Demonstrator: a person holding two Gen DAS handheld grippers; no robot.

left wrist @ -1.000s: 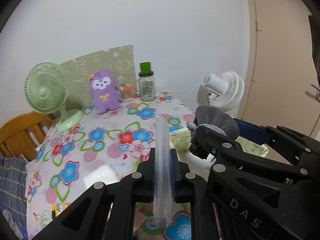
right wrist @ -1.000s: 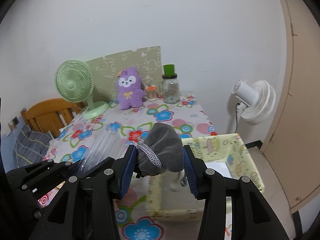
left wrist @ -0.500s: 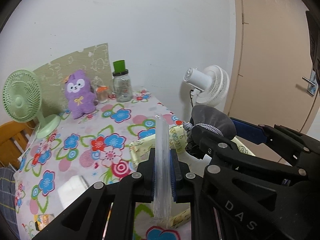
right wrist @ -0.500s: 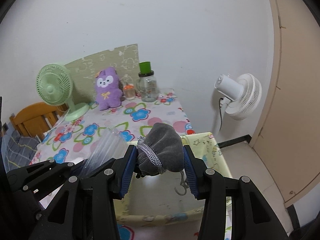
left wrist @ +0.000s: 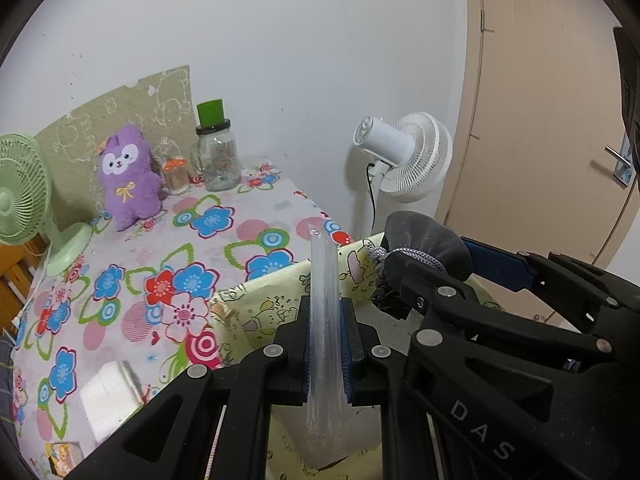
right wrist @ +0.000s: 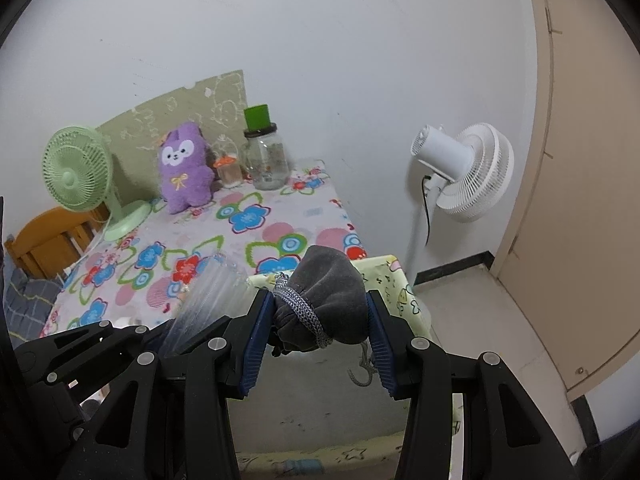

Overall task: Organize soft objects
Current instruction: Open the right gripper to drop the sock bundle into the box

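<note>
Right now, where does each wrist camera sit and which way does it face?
Left wrist: behind the left gripper, jaws shut on a clear plastic bag, angled down at the floral table; right gripper beside it.
Right wrist: behind the right gripper holding a grey pouch above the yellow fabric bin.
Shared: purple plush, white fan.

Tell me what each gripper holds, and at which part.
The left gripper pinches a folded clear plastic bag near its lower end; the right gripper squeezes a grey drawstring pouch by its sides.
</note>
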